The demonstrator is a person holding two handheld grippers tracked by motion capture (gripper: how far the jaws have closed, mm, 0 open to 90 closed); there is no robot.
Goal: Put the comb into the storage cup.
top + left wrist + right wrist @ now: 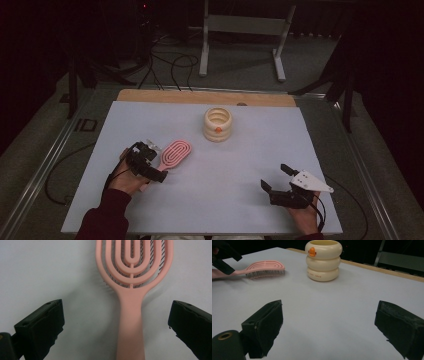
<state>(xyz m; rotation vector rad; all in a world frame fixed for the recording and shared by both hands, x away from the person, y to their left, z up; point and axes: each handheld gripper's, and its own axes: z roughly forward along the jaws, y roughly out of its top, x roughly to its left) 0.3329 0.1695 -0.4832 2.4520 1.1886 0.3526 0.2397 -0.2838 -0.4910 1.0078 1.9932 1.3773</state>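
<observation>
Pink hairbrush (130, 315) between left gripper (116, 322) jaws

I can read no word, number or brand anywhere; the cream cup (323, 260) carries a short line of small dark print on its lowest ring, seen from my right gripper view, but it is too small and blurred for me to make out a single letter; higher on the same cup sits a small orange mark (312, 251), a picture rather than a sign with writing; the pink hairbrush (131, 290) under my left jaws bears no lettering that I can see on its handle or head.
</observation>
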